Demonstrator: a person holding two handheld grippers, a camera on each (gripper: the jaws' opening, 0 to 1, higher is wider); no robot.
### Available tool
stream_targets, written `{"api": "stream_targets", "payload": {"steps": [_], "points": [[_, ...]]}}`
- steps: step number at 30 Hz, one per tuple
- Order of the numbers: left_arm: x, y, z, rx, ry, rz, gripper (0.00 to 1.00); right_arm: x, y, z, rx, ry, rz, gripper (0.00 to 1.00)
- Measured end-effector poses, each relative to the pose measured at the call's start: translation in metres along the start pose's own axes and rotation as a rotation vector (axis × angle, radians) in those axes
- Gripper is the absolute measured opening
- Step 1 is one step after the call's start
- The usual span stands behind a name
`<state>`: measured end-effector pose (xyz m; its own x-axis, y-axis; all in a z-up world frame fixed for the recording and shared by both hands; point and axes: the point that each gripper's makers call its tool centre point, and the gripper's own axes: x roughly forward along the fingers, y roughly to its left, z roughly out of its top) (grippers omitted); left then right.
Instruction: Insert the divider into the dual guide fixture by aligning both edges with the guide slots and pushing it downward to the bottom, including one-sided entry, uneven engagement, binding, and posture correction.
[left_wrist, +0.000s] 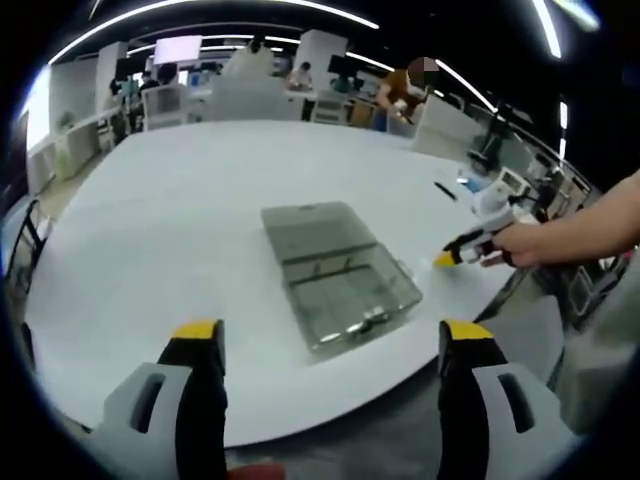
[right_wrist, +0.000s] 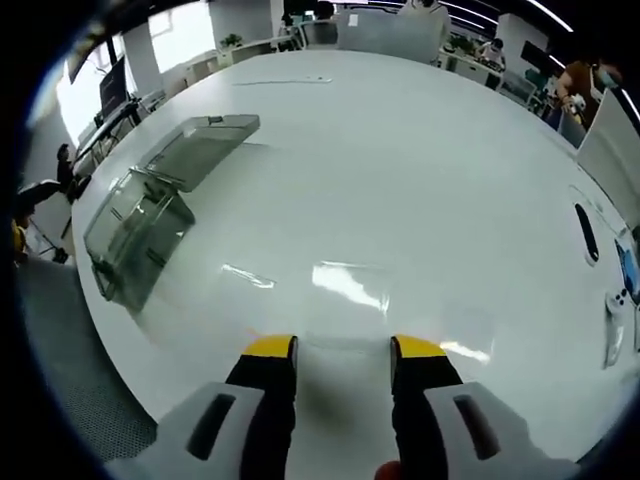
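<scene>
A clear grey plastic box, the guide fixture (left_wrist: 345, 290), lies on the white table with its lid (left_wrist: 305, 228) folded open behind it. My left gripper (left_wrist: 331, 332) hovers near the table's edge in front of it, jaws wide open and holding nothing. In the left gripper view, a hand holds my right gripper (left_wrist: 447, 258) low on the table to the right of the box. In the right gripper view the fixture (right_wrist: 140, 225) is far left. A faint clear sheet, seemingly the divider (right_wrist: 350, 290), lies flat just ahead of my right gripper (right_wrist: 345, 347), which is open.
The rounded table edge (right_wrist: 110, 330) runs close below both grippers. A black pen (right_wrist: 587, 232) and small white devices (right_wrist: 612, 315) lie at the table's right side. Desks, chairs and people fill the far background (left_wrist: 300, 80).
</scene>
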<state>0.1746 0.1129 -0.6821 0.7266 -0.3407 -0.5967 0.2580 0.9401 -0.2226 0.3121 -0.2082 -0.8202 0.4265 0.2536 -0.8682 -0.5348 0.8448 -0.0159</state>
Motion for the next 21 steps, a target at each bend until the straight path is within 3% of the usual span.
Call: {"api": "stream_targets", "payload": {"steps": [21], "points": [[0.0007,-0.0006,0.0053,-0.003,-0.008,-0.001,0.86,0.0022,-0.0013,0.0014,0.004,0.007,0.006,0.30]]}}
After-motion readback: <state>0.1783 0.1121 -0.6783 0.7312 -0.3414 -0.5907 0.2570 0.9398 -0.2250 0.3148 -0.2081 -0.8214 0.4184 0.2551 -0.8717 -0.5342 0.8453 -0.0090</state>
